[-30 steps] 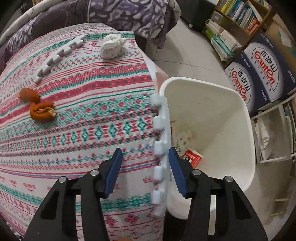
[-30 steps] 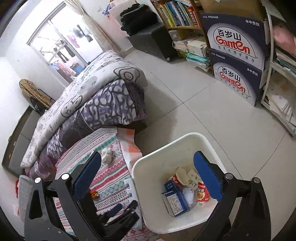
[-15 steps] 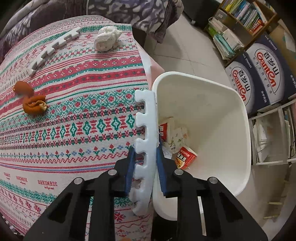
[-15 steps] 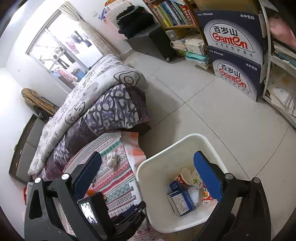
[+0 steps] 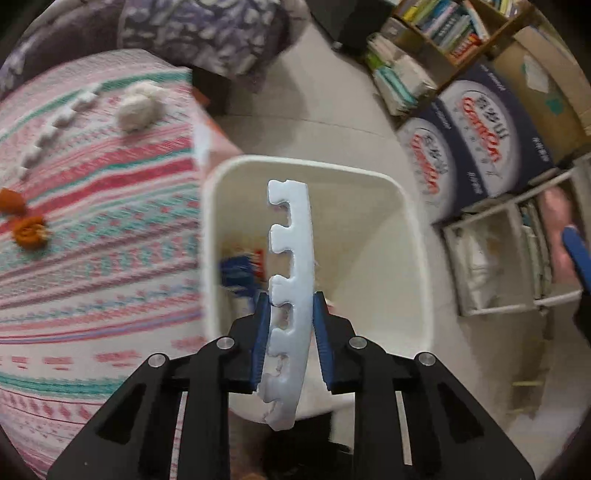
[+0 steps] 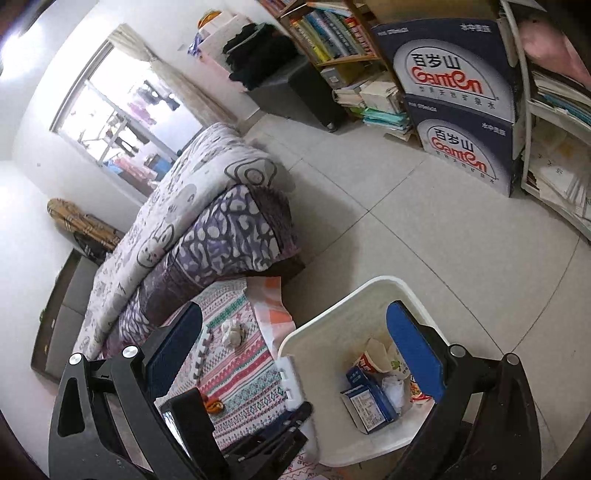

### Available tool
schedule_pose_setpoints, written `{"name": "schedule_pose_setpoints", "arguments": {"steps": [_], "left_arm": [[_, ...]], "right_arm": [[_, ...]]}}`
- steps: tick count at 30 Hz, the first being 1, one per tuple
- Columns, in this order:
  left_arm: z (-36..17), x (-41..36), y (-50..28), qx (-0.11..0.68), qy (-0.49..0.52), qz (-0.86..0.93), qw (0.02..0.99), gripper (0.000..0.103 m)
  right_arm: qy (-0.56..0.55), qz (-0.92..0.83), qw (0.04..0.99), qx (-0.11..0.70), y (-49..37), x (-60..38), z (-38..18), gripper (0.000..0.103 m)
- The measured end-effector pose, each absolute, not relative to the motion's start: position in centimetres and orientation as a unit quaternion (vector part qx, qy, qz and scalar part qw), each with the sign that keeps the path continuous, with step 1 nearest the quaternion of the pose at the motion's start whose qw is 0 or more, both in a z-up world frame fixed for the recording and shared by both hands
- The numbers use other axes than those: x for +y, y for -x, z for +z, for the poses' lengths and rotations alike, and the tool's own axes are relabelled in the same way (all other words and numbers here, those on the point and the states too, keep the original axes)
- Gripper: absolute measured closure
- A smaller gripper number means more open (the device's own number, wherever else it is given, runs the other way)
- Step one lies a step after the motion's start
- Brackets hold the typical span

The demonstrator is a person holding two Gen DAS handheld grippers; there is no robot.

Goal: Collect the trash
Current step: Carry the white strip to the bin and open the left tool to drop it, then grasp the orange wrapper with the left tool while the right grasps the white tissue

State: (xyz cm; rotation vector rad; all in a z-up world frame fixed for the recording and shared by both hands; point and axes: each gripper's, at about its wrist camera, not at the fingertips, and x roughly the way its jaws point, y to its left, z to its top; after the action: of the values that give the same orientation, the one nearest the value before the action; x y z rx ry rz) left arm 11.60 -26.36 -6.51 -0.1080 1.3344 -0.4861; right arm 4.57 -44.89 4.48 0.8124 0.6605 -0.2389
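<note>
Since a second ago your left hand-held gripper (image 5: 288, 332) has closed its jaws on the white foam strip (image 5: 291, 280) that lay along the bench edge, and has carried it off the cloth to hang over the open white bin (image 5: 417, 258). You pinch the strip low on its length, both blue pads pressed on its sides, so most of the notched piece stands up and away from you, above the bin's mouth; the short lower end pokes out below the jaws. Holding it there seems sensible: a release would likely drop it straight among the cartons and cups already in the bin.

Your right hand-held gripper (image 6: 295, 354) stands spread wide with nothing between its pads, hovering above the bin and the bench corner, apparently waiting its turn.

Still on the patterned cloth (image 5: 92, 258) are a second foam strip (image 5: 59, 125), a crumpled white tissue (image 5: 138, 105) near the far edge, and two bits of orange peel (image 5: 29, 230) toward the left. The bin sits on the tiled floor (image 6: 424, 236), touching or just beside the bench, which keeps each carry short. Beyond it stand blue water cartons (image 6: 454, 110) and a bookshelf (image 6: 332, 33).
</note>
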Motion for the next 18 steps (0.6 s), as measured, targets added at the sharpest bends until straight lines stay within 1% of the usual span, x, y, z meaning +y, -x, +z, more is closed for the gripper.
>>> {"name": "schedule_pose_setpoints", "arguments": {"steps": [1,2,3,9,12,18], "left_arm": [[-6.5,-26.6,-11.5,0.615,0.058,-0.23,0.752,0.073],[-6.4,-26.7,-11.5,0.614,0.061,-0.233,0.751,0.067],[-6.4,-26.8,-11.4,0.613,0.063,-0.235,0.751,0.063],[-6.4,-25.3,-12.0,0.606,0.048,-0.189,0.771,0.058],[-6.7,-23.4,-12.6,0.599,0.025,-0.128,0.79,0.051],[-7.8,-16.6,-14.3,0.586,0.031,-0.014,0.81,0.044]], "right_arm": [[-0.393,-0.116,0.857,0.312,-4.5,-45.3,4.5,0.007],[-0.4,-0.117,0.855,0.31,-4.4,-45.7,4.5,0.007],[-0.404,-0.117,0.853,0.308,-4.3,-45.9,4.4,0.007],[-0.402,-0.111,0.853,0.314,-4.6,-45.9,4.4,0.007],[-0.39,-0.103,0.855,0.326,-5.3,-44.9,4.3,0.007],[-0.372,-0.09,0.855,0.349,-6.8,-42.7,3.9,0.007]]}}
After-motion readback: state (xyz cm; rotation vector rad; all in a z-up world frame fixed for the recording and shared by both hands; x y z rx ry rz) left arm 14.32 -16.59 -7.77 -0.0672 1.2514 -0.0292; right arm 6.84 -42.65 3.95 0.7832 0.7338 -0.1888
